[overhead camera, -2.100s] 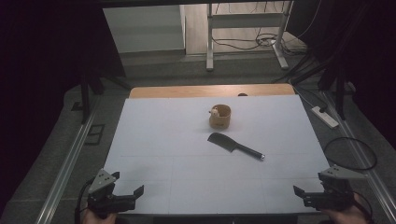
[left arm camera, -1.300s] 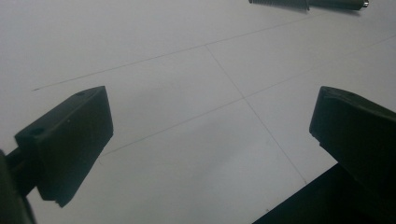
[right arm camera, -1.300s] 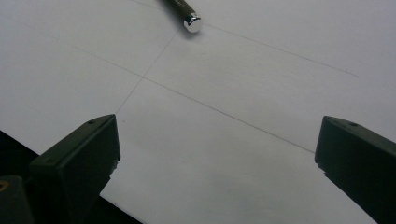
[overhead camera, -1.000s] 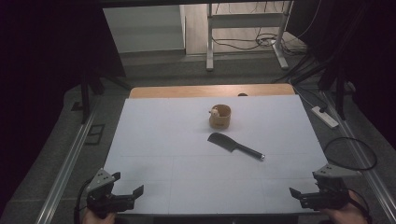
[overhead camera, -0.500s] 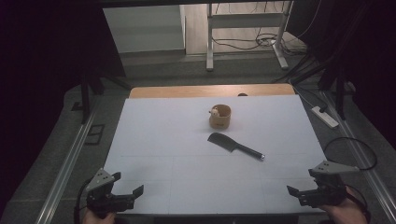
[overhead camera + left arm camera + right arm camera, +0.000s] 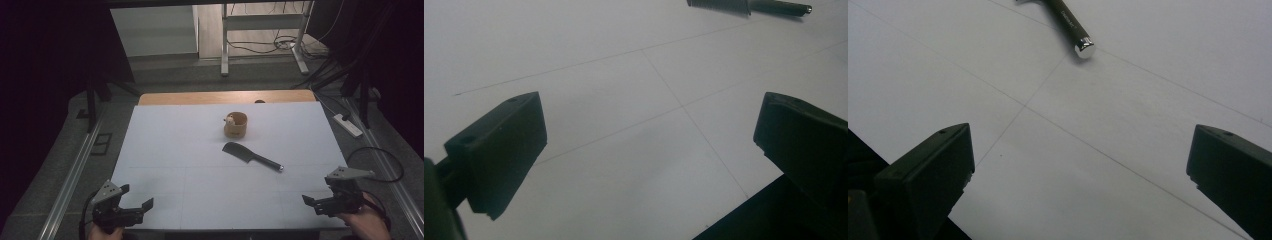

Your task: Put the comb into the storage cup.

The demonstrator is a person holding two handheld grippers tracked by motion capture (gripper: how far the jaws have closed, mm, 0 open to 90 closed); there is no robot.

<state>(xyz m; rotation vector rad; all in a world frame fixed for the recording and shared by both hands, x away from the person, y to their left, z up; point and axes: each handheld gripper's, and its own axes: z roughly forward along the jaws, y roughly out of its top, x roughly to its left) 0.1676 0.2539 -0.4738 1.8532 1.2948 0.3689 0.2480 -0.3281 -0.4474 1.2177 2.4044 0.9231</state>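
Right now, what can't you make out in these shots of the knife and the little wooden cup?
- Cup, high view: contents too small; something pale shows at the rim.
- Knife blade, right gripper view: cut off by the top edge; just the handle end shows.
- Knife, left gripper view: mostly cut off by the top edge.

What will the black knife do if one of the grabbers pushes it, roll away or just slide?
Probably slide. The knife has a wide flat blade lying on the smooth white table, which should stop it rolling, though its round handle might make it pivot. It looks stiff, not floppy. Lying so flat, it may be tricky to pinch, and the metal-capped handle end looks slippery.
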